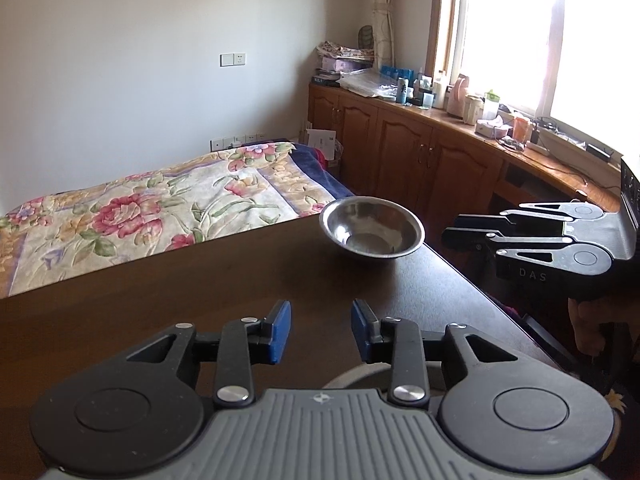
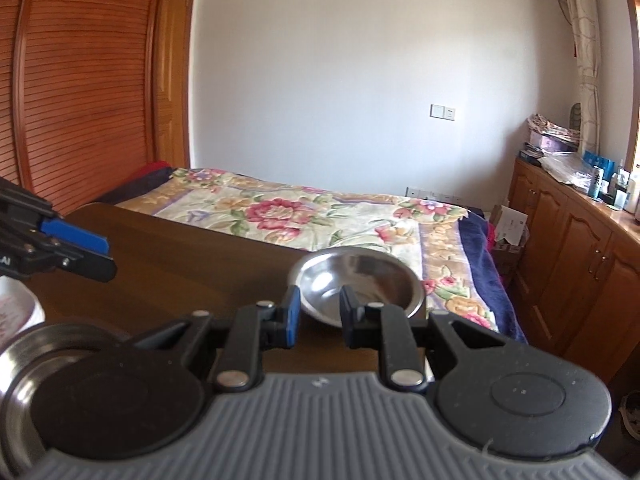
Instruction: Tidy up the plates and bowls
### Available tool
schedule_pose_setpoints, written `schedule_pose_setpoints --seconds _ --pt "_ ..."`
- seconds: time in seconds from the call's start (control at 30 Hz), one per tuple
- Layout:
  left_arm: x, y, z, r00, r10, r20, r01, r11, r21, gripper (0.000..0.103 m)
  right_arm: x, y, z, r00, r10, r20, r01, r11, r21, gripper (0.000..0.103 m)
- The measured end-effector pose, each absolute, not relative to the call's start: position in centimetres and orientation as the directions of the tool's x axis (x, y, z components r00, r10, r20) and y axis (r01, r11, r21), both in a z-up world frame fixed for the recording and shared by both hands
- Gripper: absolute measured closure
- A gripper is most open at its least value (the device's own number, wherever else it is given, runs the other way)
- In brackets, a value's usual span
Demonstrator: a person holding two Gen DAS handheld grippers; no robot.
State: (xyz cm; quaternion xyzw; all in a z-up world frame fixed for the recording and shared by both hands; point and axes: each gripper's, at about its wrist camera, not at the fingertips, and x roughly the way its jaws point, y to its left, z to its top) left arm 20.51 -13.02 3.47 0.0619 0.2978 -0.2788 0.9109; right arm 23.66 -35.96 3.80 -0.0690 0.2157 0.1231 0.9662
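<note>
A steel bowl [image 1: 372, 232] stands empty near the far right corner of the dark table [image 1: 200, 288]. My left gripper [image 1: 320, 330] hovers open over the table, well short of the bowl, with nothing between its blue pads. To the bowl's right, my right gripper [image 1: 450, 236] is seen side-on beyond the table edge, tips just short of the rim. In the right wrist view the right gripper [image 2: 319, 314] is open, with the bowl [image 2: 356, 284] close ahead of its fingertips. A steel dish [image 2: 40, 360] lies lower left, mostly hidden. My left gripper [image 2: 76, 248] shows at the left.
A white patterned bowl [image 2: 16, 312] peeks in at the left edge. A pale rim [image 1: 348, 376] shows under my left gripper. A bed with a floral blanket [image 1: 140, 208] lies behind the table. Wooden cabinets [image 1: 400, 144] with clutter run under the window on the right.
</note>
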Motion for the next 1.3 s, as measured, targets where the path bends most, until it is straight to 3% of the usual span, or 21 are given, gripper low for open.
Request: schedule_pose_setpoints --seconds 0.1,0.17,0.2,0.23,0.53,1.0,1.3 --pt "21.2 -13.7 3.5 0.658 -0.477 -0.582 0.550 0.833 -0.060 0.063 24.4 -36.6 3.6 0.879 0.199 -0.433 -0.255 0.964 -0.075 0.079" --pt "21.8 -14.1 3.5 0.654 -0.481 -0.584 0.551 0.832 -0.069 0.058 24.9 -37.1 3.4 0.880 0.193 -0.434 -0.246 0.967 -0.069 0.069" --pt "22.1 -14.4 3.4 0.652 -0.481 -0.586 0.550 0.832 -0.071 0.056 25.1 -37.3 3.3 0.881 0.192 -0.432 -0.243 0.968 -0.066 0.057" --pt "22.4 -14.6 3.3 0.651 -0.480 -0.589 0.550 0.832 -0.071 0.054 25.4 -37.6 3.1 0.883 0.190 -0.429 -0.238 0.969 -0.062 0.055" --pt "24.8 -16.9 2.8 0.637 -0.463 -0.617 0.553 0.831 -0.053 0.048 28.0 -39.6 1.8 0.880 0.158 -0.449 -0.195 0.980 -0.037 0.055" --pt "29.3 -19.9 1.4 0.611 -0.436 -0.660 0.551 0.833 -0.041 0.048 31.5 -41.7 -0.4 0.850 0.171 -0.498 -0.170 0.984 0.048 0.055" --pt "31.4 -22.1 0.5 0.587 -0.435 -0.683 0.560 0.827 -0.046 0.050 32.6 -42.1 -1.0 0.833 0.213 -0.511 -0.184 0.977 0.107 0.061"
